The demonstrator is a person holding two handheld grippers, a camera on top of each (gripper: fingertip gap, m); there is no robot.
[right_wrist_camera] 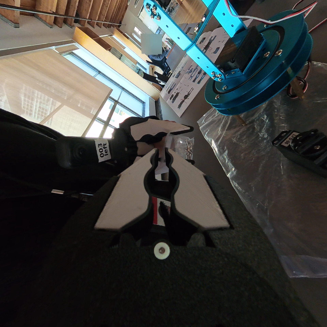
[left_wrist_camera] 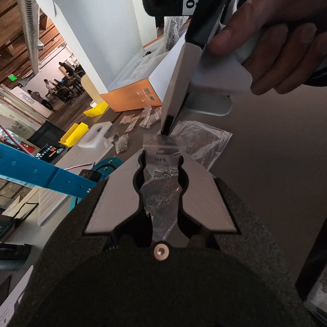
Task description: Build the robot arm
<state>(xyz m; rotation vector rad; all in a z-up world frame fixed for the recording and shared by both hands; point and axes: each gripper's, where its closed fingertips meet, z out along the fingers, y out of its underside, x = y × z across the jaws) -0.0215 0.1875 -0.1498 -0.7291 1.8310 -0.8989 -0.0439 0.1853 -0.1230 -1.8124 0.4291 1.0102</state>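
Note:
A small clear zip bag of screws (left_wrist_camera: 161,169) with a white label sits between my left gripper's (left_wrist_camera: 161,156) fingers, which are closed on its sides. My right gripper (left_wrist_camera: 165,131) comes down from the upper right, held by a hand (left_wrist_camera: 276,47), and pinches the bag's top zip strip (left_wrist_camera: 161,140). In the right wrist view, my right gripper (right_wrist_camera: 161,150) is nearly shut on the bag's clear top edge (right_wrist_camera: 161,160). The left gripper (right_wrist_camera: 191,145) is just beyond it, with the screws (right_wrist_camera: 188,146) between its fingers. The bag is held above a grey table (left_wrist_camera: 274,159).
A blue robot-arm kit with a round base (right_wrist_camera: 256,70) stands nearby on a large clear plastic bag (right_wrist_camera: 265,168), beside a black servo (right_wrist_camera: 304,150) and an instruction sheet (right_wrist_camera: 185,79). An orange-and-white box (left_wrist_camera: 134,95), several small screw bags (left_wrist_camera: 141,118), white foam (left_wrist_camera: 95,134) and yellow parts (left_wrist_camera: 74,134) lie farther off. The grippers are tip to tip, or close to it.

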